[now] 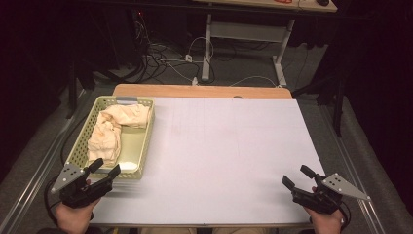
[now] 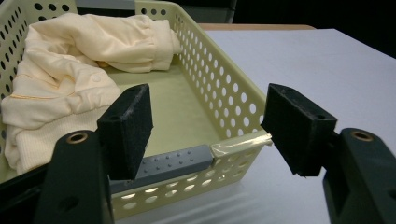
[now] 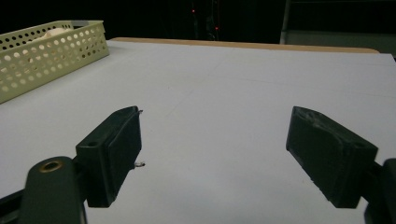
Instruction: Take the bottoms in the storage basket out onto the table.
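Pale green perforated basket point(image 1: 144, 141) stood at the left edge of the white tabletop point(image 1: 234, 146), reaching toward the far left corner. Inside it lay a crumpled cream-coloured garment point(image 1: 113, 130), heaped along the basket's left side and far end; the right part of the basket floor was bare.

Left hand-held gripper point(image 1: 108, 168) sat at the near left corner of the tabletop, released, jaws wide apart. In the left gripper view its jaws straddled the basket's near right corner point(image 2: 233, 154), one inside the basket, one outside; whether they touched the wall could not be told. Garment lay just beyond the inner jaw.

Right hand-held gripper point(image 1: 298, 176) was near the near right corner, well apart from the basket, jaws spread with only bare tabletop between them.
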Demonstrator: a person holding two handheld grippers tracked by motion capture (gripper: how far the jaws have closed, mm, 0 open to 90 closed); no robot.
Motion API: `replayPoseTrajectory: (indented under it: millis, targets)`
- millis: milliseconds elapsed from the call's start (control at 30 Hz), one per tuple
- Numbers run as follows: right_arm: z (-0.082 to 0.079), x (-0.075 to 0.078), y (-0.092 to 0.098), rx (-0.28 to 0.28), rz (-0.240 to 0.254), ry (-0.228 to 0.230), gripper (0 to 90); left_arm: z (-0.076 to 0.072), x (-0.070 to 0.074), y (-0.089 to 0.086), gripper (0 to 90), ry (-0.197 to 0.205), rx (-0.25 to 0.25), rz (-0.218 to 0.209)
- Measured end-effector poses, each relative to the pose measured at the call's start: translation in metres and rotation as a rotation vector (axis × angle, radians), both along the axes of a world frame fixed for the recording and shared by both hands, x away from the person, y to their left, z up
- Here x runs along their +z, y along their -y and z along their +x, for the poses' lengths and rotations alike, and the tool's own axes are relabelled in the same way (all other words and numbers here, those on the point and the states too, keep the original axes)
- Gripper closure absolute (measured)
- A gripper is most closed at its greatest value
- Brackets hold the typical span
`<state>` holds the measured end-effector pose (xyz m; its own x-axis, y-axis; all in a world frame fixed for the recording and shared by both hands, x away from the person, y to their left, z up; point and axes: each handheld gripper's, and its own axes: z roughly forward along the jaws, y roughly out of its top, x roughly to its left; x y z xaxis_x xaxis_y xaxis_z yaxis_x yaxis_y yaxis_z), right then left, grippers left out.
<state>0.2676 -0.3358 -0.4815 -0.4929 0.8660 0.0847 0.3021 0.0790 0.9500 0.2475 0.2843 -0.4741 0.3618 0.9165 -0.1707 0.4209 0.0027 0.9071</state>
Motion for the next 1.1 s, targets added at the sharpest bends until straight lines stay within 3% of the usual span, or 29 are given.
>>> replayPoseTrajectory:
  millis: [267, 1100]
  targets:
    - [0.0007, -0.0001, 0.0003, -0.003, 0.0, -0.01, 18.7, 0.0013, 0.0004, -0.0011, 27.5, -0.031, 0.001, 0.0]
    - [-0.0007, 0.0, -0.0007, 0.002, -0.018, -0.012, 18.9, -0.0017, 0.005, 0.0016, 27.5, 0.008, 0.012, 0.007]
